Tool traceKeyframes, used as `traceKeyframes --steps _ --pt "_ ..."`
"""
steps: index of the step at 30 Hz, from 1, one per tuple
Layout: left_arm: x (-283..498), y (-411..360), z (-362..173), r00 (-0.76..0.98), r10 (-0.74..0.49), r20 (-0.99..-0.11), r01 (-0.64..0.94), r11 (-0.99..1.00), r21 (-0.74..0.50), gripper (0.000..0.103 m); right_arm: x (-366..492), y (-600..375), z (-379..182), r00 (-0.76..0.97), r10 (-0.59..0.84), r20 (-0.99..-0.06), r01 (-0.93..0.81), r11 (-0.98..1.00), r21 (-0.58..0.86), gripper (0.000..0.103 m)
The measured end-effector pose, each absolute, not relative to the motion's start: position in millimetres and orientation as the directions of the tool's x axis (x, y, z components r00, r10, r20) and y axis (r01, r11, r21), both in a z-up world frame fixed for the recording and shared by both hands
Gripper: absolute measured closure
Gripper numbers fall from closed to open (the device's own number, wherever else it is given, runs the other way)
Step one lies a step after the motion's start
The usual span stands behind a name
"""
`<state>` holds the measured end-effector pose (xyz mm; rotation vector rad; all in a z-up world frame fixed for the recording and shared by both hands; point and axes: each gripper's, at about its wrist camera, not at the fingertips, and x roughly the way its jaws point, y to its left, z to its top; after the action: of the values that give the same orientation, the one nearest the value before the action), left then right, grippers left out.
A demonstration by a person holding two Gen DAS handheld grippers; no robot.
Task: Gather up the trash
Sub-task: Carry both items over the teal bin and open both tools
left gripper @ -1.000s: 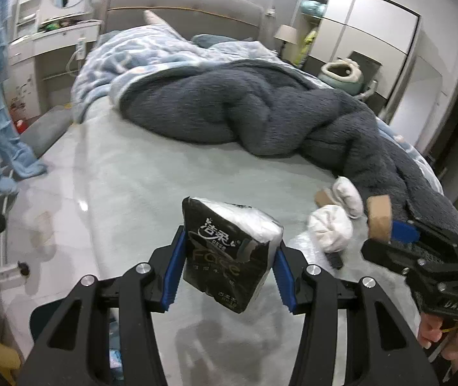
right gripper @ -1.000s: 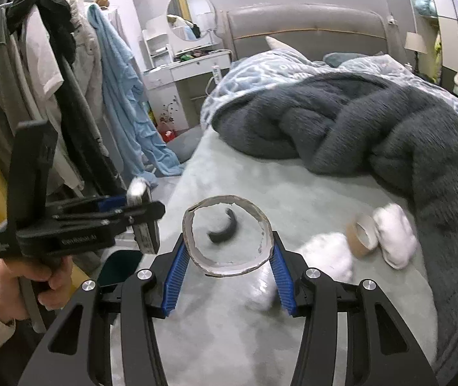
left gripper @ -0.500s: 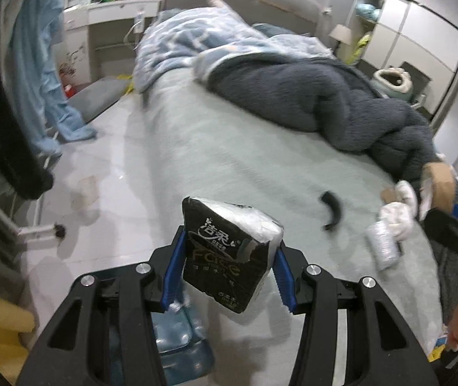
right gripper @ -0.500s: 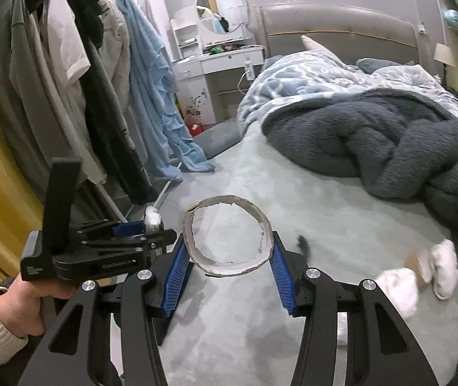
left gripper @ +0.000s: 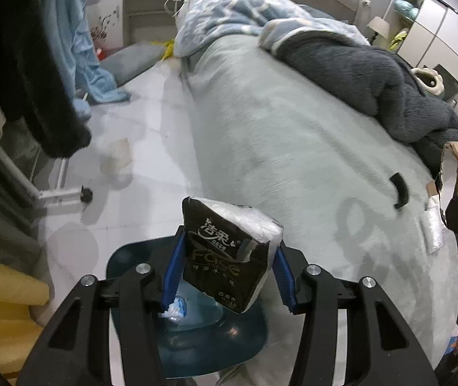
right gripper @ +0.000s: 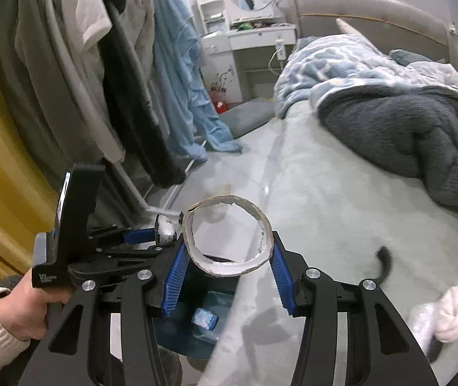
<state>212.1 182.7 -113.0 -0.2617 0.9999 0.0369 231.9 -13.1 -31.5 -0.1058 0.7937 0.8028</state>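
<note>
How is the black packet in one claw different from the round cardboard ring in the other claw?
The tissue packet is black and silvery with printed writing; the cardboard ring is plain, pale and unprinted. The packet is a filled, blocky shape, while the ring is hollow, so you can see straight through it. The ring's edge is torn and ragged; the packet's wrapper looks torn open at one spot. Both are pinched between blue pads, the packet in the left gripper, the ring in the right gripper.

Black tissue pack [left gripper: 225, 257] with white lettering and a clear, silvery end. Cardboard ring [right gripper: 229, 234]: white inside, brown outside. Grippers black with blue pads [left gripper: 172, 273]. Bin [left gripper: 190, 344] dark teal. Bed sheet [left gripper: 293, 148] pale green; blanket [left gripper: 373, 74] charcoal; quilt [left gripper: 235, 9] blue-and-white patterned. Curtain [right gripper: 0, 173] yellow.
</note>
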Motion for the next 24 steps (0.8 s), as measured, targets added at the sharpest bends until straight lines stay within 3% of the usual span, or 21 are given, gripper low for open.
traceKeyframes --steps 24 --pt "196 259 -193 0.28 -0.179 -0.943 -0.222 0.944 -0.245 0.048 232 84 -119 0.254 0.512 -0.82 -0.735 0.653 0.18 0.053"
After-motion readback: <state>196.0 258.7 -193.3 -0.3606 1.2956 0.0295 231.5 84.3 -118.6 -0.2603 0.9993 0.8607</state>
